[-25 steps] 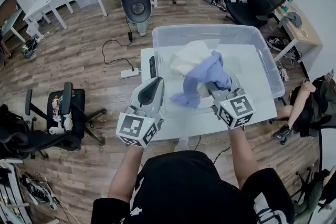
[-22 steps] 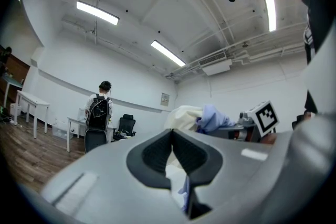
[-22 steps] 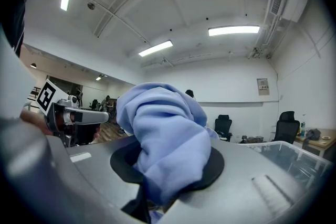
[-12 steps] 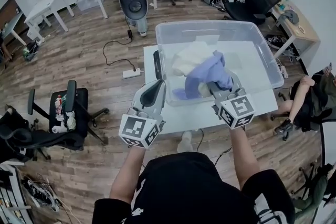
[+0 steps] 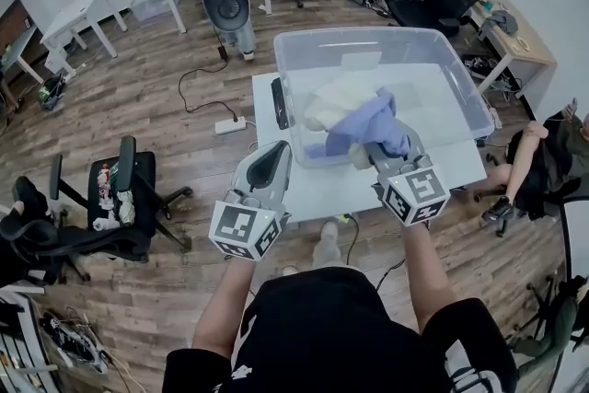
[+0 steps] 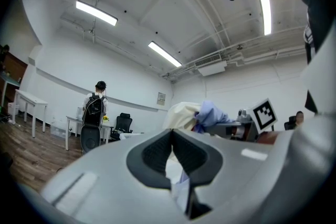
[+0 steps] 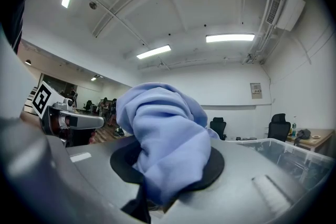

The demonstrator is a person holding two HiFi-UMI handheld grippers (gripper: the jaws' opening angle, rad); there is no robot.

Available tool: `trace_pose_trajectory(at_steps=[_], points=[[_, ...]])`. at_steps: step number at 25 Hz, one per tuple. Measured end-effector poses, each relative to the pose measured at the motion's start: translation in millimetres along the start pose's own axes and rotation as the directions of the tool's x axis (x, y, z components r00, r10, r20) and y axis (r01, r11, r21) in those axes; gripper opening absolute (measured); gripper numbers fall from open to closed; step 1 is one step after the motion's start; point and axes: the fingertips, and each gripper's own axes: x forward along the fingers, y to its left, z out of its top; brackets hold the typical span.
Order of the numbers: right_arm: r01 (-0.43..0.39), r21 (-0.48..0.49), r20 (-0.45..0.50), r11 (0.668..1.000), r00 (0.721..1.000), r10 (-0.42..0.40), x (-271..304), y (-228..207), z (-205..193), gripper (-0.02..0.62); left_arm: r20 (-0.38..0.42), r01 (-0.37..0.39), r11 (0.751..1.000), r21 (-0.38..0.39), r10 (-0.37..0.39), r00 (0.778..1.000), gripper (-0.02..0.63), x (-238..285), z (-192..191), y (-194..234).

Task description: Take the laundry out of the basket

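Observation:
A clear plastic basket stands on a white table. My right gripper is shut on a light blue garment, which bunches over its jaws and hangs above the basket's near edge. A cream garment is lifted together with it; whether it is clamped too I cannot tell. In the right gripper view the blue garment fills the gap between the jaws. My left gripper is level beside it, to the left, shut on nothing. The left gripper view shows its pads meeting, with the cream garment and blue garment beyond.
A black flat object lies on the table left of the basket. A cable and power strip lie on the wooden floor. An office chair stands at the left, more chairs and desks at the back, and a seated person's leg at the right.
Both grippers have drawn back toward me with the blue and cream garments, from over the basket's middle to its near edge. The grip has not changed.

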Motion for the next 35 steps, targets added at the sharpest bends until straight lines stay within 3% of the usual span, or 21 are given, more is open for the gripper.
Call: trace_pose_trajectory(at_steps=[21, 35], points=[[0.062, 0.025, 0.032, 0.998, 0.998, -0.063, -44.5, 32.0, 5.0, 0.120, 0.004, 0.059, 0.998, -0.032, -0.059, 0.998, 0.008, -26.8, -7.1, -17.5], [0.014, 0.072, 0.051, 0.997, 0.999, -0.018, -65.2, 44.3, 0.4, 0.120, -0.008, 0.026, 0.999, -0.037, -0.027, 1.000, 0.008, -35.2, -11.4, -27.2]])
